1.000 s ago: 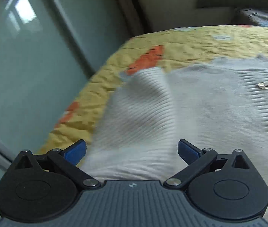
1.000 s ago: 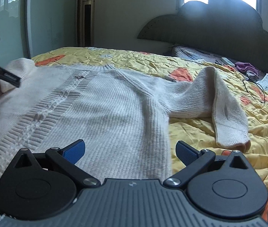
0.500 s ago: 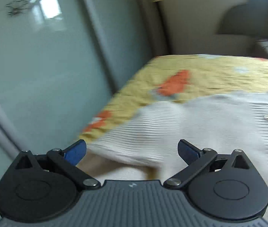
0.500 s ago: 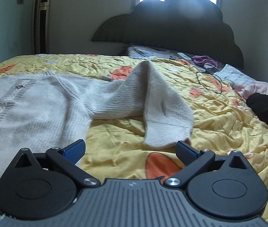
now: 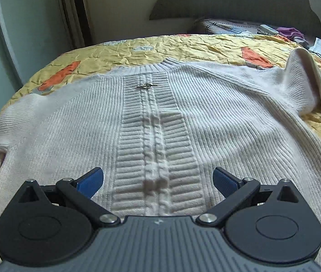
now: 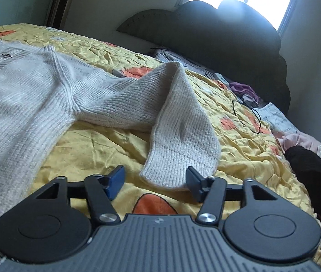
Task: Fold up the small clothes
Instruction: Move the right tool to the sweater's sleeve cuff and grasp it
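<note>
Right hand-held gripper (image 6: 155, 181) gapes around sleeve cuff (image 6: 174, 170) edge on bedspread (image 6: 96, 145)

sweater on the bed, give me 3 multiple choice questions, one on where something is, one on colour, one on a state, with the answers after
1. Where does the cuff of the sweater's bent sleeve lie?
A. between the right gripper's fingers
B. on the pillow
C. under the headboard

2. What is the bedspread's main colour?
A. blue
B. yellow
C. grey

3. How is the left gripper?
A. shut on the collar
B. open above the sweater's front
C. shut on the sleeve

Answers:
1 A: the cuff lies between the right gripper's spread fingers.
2 B: the bedspread is yellow with orange patches.
3 B: the left gripper has its fingers wide apart over the sweater's cable-knit front, gripping nothing.
</note>
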